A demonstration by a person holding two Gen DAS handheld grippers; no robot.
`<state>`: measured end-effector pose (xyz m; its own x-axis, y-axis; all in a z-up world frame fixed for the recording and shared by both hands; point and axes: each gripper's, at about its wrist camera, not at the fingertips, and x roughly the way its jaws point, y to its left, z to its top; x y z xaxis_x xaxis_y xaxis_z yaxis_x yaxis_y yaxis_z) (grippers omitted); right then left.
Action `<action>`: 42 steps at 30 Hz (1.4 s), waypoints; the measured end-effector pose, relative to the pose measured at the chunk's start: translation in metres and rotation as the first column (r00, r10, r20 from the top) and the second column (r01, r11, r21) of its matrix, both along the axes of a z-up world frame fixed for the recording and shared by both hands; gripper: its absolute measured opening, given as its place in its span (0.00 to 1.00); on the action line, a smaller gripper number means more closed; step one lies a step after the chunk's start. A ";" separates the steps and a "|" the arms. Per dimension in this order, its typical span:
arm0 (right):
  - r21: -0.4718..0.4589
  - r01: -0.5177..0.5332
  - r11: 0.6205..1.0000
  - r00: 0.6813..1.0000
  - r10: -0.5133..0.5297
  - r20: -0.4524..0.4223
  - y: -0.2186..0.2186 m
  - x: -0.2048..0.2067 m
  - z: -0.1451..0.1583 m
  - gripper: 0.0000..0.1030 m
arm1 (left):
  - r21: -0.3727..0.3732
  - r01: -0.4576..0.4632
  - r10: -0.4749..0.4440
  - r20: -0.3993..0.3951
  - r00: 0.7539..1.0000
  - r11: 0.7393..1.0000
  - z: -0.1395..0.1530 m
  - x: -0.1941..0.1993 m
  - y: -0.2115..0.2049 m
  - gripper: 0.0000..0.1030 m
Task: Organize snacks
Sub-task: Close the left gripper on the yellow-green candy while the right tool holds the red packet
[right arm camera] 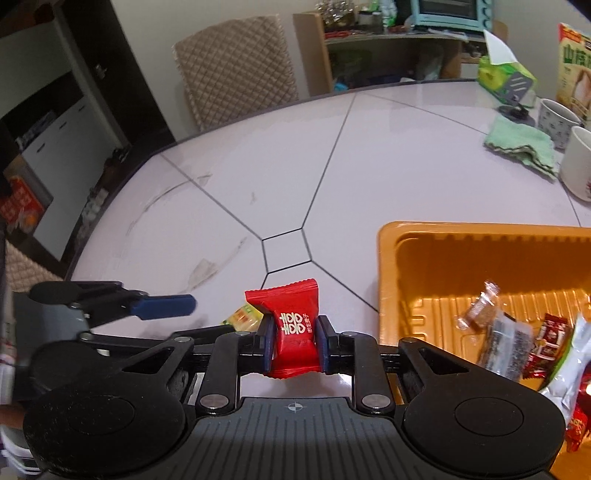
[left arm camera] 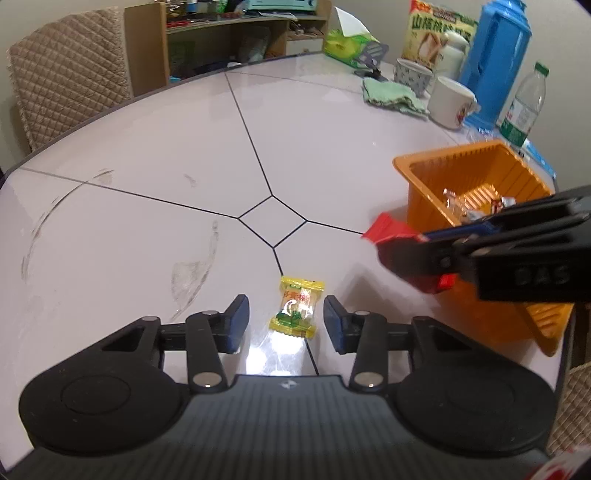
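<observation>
A yellow candy (left arm camera: 296,312) lies on the white table between the open fingers of my left gripper (left arm camera: 286,323), which is down at the table. My right gripper (right arm camera: 294,341) is shut on a red candy (right arm camera: 293,332) and holds it above the table, just left of the orange basket (right arm camera: 388,266). The red candy also shows in the left wrist view (left arm camera: 388,229), next to the basket (left arm camera: 406,166). The basket holds several wrapped snacks (right arm camera: 517,332). The yellow candy peeks out behind the right gripper (right arm camera: 243,315).
At the far right of the table stand a green cloth (left arm camera: 391,96), two mugs (left arm camera: 450,101), a blue jug (left arm camera: 495,62), a water bottle (left arm camera: 524,107), a snack bag (left arm camera: 436,29) and a tissue box (left arm camera: 343,44). A padded chair (left arm camera: 70,77) stands beyond the table's edge.
</observation>
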<state>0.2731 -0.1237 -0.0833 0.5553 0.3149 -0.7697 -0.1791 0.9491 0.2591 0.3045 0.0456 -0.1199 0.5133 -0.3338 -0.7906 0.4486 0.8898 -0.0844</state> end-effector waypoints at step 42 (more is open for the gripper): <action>0.060 -0.040 0.997 0.999 0.039 0.029 0.009 -0.043 0.020 0.23 | -0.004 -0.159 0.159 -0.012 0.987 0.987 0.034 -0.064 0.051 0.19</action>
